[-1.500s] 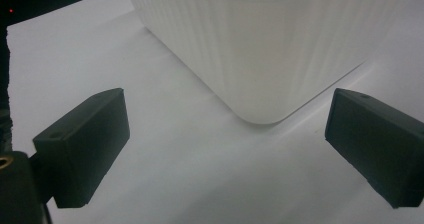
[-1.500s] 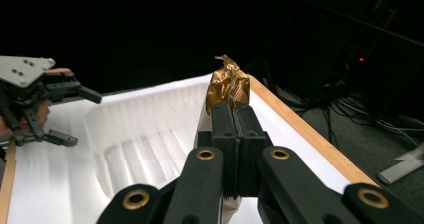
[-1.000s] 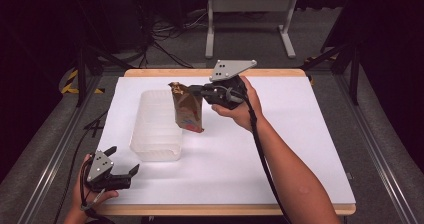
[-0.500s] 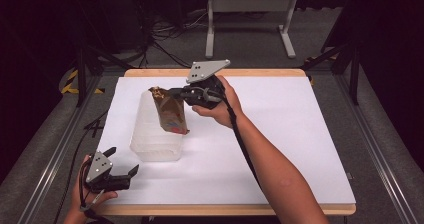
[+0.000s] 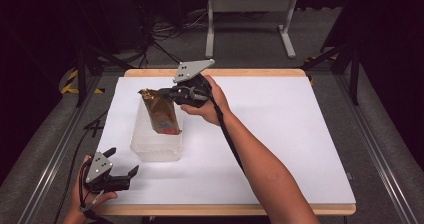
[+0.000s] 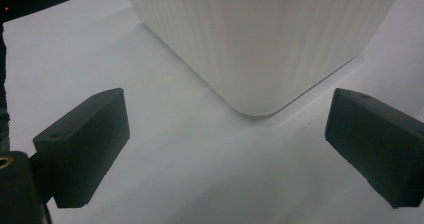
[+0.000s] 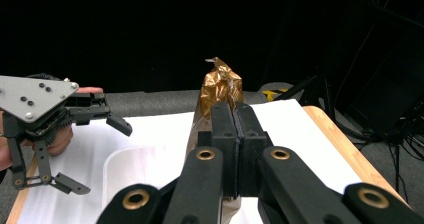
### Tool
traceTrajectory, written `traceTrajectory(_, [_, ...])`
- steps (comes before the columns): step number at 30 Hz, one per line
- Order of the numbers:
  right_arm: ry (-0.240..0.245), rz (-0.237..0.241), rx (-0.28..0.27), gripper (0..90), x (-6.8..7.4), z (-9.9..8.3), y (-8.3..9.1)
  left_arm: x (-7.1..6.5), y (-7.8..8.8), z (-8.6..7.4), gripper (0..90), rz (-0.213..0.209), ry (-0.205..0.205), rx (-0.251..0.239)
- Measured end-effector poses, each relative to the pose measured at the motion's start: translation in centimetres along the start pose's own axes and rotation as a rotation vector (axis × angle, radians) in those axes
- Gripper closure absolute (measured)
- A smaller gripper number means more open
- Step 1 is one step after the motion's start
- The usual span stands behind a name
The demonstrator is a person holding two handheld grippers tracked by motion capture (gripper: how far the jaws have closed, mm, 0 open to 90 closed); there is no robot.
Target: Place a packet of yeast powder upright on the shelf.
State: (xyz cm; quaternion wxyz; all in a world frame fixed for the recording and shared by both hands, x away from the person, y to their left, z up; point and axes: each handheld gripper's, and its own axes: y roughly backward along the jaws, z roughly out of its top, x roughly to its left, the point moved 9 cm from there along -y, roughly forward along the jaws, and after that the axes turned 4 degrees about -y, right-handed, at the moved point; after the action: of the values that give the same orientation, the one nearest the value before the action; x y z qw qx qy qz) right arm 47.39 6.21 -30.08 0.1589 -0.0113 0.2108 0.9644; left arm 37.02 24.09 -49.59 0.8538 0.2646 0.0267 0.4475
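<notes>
A crinkled gold and brown snack bag (image 5: 160, 114) hangs upright, with its lower end over the far part of a translucent white ribbed container (image 5: 156, 145). My right gripper (image 5: 164, 93) is shut on the bag's upper edge and reaches in from the right. In the right gripper view the black jaws (image 7: 234, 115) meet on the bag (image 7: 220, 84), above the container (image 7: 135, 169). My left gripper (image 5: 122, 162) rests at the table's near left corner, open and holding nothing. In the left gripper view its jaws (image 6: 225, 134) stand wide apart, facing the container's near corner (image 6: 260, 39).
A white sheet (image 5: 280, 124) covers the wooden table, with wide bare room to the right of the container. A metal stand (image 5: 250, 14) and cables lie on the dark floor beyond the far edge. The left gripper (image 7: 100, 156) also appears in the right gripper view.
My right gripper has carried the bag leftward and slightly down, from beside the container's right edge to over its far part. The left gripper has stayed still.
</notes>
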Motion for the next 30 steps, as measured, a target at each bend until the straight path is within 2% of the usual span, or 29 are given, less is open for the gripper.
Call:
traceTrajectory(1, [-0.007, 0.023, -0.006, 89.2, -0.1, 0.0, -0.4, 0.0, 0.0, 0.0, 5.0, -0.001, 0.001, 0.0])
traceTrajectory(4, [-0.005, 0.015, 0.003, 89.1, -0.1, -0.1, -0.9, 0.0, 0.0, 0.0, 5.0, -0.001, 0.003, 0.0])
traceTrajectory(13, [0.011, 0.039, 0.044, 89.0, 0.6, -1.2, -2.6, 0.0, 0.1, -0.1, 5.0, -0.005, 0.002, 0.0])
traceTrajectory(30, [-0.008, 0.062, 0.069, 88.7, 1.1, -3.8, -3.2, 0.0, 0.0, 0.0, 5.0, -0.003, 0.007, -0.002])
